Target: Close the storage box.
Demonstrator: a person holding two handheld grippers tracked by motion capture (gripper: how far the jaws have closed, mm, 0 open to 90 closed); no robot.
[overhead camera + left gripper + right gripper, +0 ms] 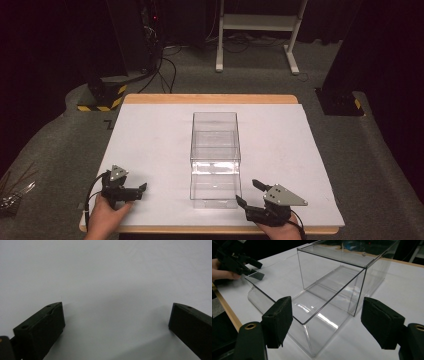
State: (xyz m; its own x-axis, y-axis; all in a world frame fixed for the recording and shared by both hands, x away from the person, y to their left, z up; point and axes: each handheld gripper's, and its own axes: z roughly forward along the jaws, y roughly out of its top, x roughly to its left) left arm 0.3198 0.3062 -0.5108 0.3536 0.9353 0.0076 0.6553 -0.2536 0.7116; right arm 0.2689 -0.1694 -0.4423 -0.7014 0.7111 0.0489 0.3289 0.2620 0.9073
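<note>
- While both hand-held grippers, left [141, 188] and right [248, 193], stood open and empty, a clear plastic box [215, 159] sat between them.
- Its pulled-out drawer [294, 312] faced the tabletop's [150, 140] near edge.

I am looking along my left gripper [116, 320], and its two black jaws are standing wide apart with nothing lying between them. They are hanging just over the plain white table surface [105, 272], casting soft shadows onto it.
</note>
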